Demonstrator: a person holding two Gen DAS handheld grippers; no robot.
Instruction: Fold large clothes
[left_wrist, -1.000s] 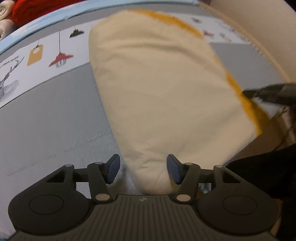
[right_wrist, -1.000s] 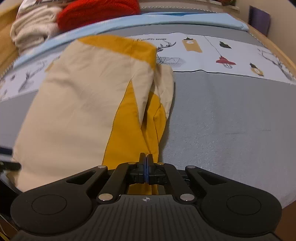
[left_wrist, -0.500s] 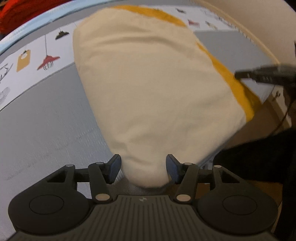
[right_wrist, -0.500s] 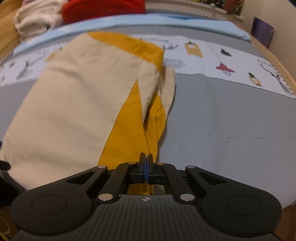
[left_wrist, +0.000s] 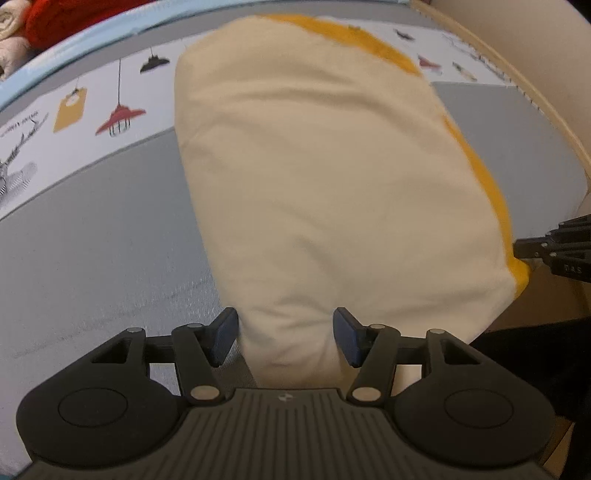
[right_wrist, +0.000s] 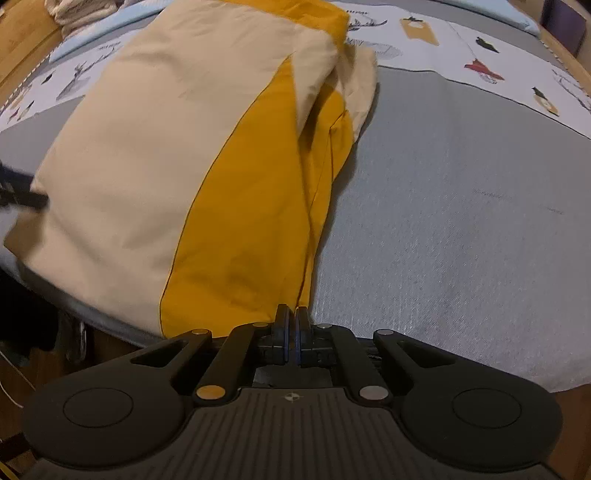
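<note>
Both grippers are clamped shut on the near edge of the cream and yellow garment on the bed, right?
Not quite. Only the right gripper is shut on the garment, pinching its yellow edge. The left wrist view shows the left gripper open, its fingers apart on either side of the cream corner. The garment does lie on the bed.

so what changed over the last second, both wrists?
No grasp change. The right gripper stays shut on the garment, whose yellow edge sits closer and larger in its view. The left gripper stays open, cream corner between its fingers; its view swung briefly, then came back. Garment still lies folded on the bed.
</note>
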